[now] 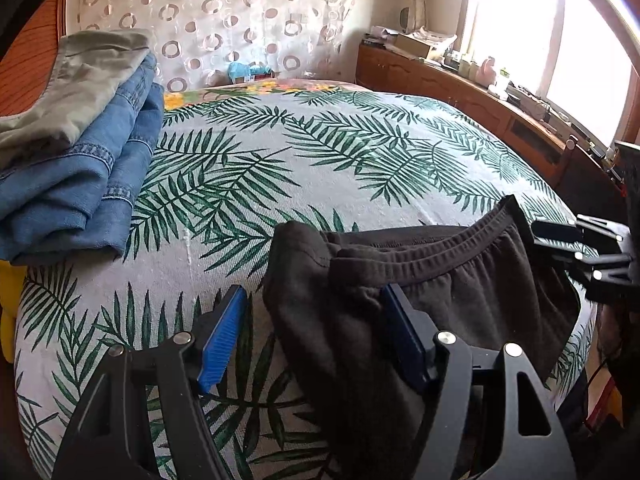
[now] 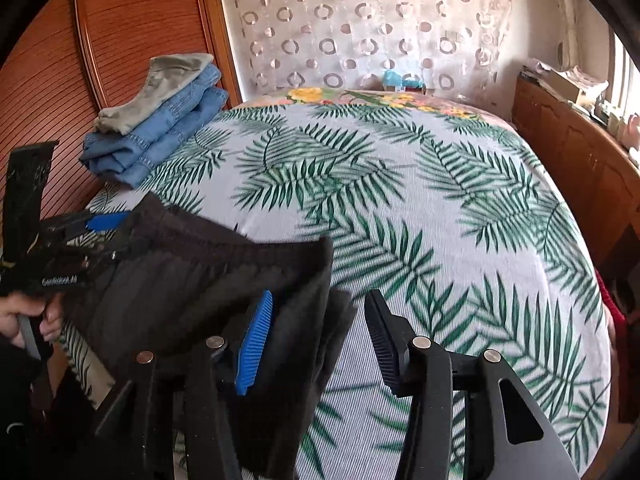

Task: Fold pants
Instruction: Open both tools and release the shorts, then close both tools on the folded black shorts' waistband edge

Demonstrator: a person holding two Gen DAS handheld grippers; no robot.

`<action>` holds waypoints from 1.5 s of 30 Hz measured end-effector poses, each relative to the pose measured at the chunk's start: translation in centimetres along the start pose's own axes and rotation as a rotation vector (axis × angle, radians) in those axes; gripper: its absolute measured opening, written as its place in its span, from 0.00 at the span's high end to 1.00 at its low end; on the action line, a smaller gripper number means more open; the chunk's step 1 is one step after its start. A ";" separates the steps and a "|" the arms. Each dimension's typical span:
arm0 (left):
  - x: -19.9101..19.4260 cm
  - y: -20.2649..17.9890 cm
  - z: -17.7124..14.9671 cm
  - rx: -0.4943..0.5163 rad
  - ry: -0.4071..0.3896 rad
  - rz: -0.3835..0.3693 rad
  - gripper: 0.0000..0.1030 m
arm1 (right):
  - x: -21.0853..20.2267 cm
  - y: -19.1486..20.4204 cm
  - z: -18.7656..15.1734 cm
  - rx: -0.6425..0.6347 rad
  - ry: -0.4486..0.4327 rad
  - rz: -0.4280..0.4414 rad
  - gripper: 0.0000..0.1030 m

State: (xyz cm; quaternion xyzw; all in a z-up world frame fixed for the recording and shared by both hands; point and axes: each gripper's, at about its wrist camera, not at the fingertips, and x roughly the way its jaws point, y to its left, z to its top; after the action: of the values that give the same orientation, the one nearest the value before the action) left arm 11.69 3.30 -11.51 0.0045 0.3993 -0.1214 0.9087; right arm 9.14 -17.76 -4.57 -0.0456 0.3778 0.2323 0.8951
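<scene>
Left gripper (image 1: 314, 344): jaws spread, black sweatpants (image 1: 460, 304) waistband between, seemingly unpinched.
Right gripper (image 2: 318, 344): jaws apart, waistband corner loose between them.
Bedspread (image 1: 320, 148): leaf-printed.

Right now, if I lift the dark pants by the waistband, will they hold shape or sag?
Likely sag: the dark pants already drape in soft folds over the bed edge. The ribbed elastic waistband bunches, so it may stretch rather than stay straight. The fabric looks thick and matte, probably not slippery. The left gripper and right gripper both stand open.
</scene>
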 end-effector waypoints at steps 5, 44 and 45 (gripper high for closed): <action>0.0 0.1 0.0 -0.001 0.001 -0.002 0.31 | 0.6 0.1 -0.1 0.003 0.008 -0.017 0.50; -3.6 -1.9 -0.4 0.025 -0.084 -0.103 0.84 | 0.6 0.4 -0.6 0.022 -0.035 0.085 0.90; -4.0 -2.0 -0.4 0.028 -0.095 -0.102 0.84 | 0.4 0.5 -0.7 0.023 -0.044 0.084 0.90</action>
State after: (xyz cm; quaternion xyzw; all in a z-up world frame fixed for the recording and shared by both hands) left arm 8.37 2.27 -8.68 -0.0088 0.3536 -0.1733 0.9192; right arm 8.72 -17.34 -5.30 -0.0143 0.3625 0.2661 0.8931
